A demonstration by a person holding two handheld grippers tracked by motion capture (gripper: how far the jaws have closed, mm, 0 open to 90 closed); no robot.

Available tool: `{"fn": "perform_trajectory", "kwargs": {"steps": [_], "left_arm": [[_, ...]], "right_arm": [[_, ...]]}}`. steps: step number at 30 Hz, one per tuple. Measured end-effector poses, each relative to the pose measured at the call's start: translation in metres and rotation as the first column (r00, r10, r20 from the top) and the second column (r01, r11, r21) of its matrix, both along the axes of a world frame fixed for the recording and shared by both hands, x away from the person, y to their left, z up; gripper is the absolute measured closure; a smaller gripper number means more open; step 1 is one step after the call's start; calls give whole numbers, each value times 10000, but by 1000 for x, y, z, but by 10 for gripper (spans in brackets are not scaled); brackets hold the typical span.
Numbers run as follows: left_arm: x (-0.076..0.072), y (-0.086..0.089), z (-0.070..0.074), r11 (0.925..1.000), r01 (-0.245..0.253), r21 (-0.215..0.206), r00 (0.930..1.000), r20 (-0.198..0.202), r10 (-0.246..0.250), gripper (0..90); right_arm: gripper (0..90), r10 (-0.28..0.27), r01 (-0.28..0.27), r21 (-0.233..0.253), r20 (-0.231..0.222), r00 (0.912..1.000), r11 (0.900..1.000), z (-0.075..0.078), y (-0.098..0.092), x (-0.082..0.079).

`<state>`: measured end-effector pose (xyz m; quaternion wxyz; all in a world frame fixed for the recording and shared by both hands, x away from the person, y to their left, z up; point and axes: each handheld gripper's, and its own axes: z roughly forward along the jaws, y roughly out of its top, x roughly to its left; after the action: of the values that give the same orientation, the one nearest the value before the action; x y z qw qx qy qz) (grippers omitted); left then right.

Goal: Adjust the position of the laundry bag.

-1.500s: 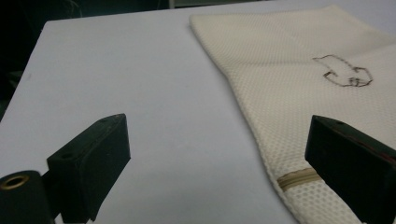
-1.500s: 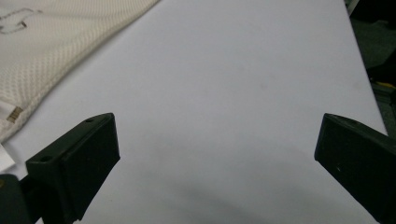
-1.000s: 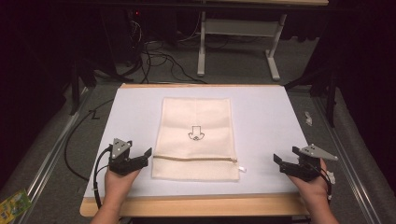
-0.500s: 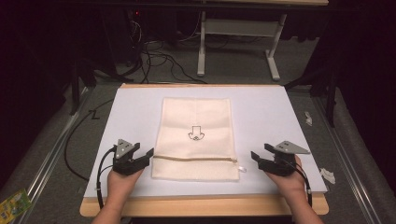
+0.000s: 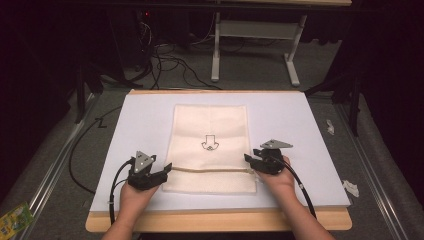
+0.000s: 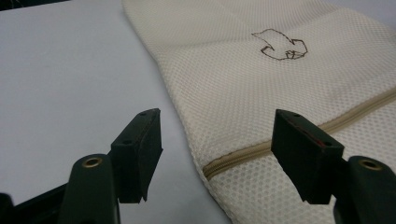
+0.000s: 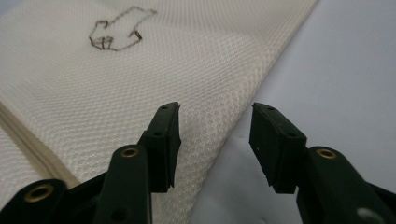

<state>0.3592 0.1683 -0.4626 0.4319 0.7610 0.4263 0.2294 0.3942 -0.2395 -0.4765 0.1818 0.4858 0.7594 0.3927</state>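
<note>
The cream mesh bag (image 5: 210, 147) lay flat in the middle of the table (image 5: 125, 130), zipper (image 5: 210, 170) running across near the person's end, a little arrow drawing (image 5: 209, 143) above it. The left hand-held gripper (image 5: 162, 170) sat right at the bag's left edge by the zipper end, jaws spread wide with nothing between them but the bag's edge. The right hand-held gripper (image 5: 248, 160) was at the bag's right edge, jaws parted a bit less, straddling the edge, not clamped on anything.
</note>
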Motion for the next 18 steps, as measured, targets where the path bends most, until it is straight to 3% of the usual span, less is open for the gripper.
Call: {"fn": "perform_trajectory", "kwargs": {"steps": [2, 6, 8, 11, 18], "left_arm": [[-1, -1, -1, 9999, 81, 101, 10000, -34, -80, 346], [-2, -2, -1, 9999, 86, 103, 10000, -48, -85, 349], [-2, -2, 0, 10000, 52, -14, 10000, -80, -52, 349], [-3, -2, 1, 9998, 44, -182, 10000, -47, -44, 348], [-3, -1, 2, 9999, 108, -132, 9999, 49, -107, 348]], "right_arm": [[561, 47, -61, -333, -416, 9991, 9994, -5, 3, 4], [584, 280, -304, -724, -330, 9991, 9969, -4, 10, 0], [667, 354, -378, -1109, -236, 9991, 9931, -4, 14, -3], [814, 586, -607, -1243, -210, 9981, 9904, -3, 15, -5], [863, 825, -848, -1039, -263, 9962, 9910, 1, 11, -6]]}}
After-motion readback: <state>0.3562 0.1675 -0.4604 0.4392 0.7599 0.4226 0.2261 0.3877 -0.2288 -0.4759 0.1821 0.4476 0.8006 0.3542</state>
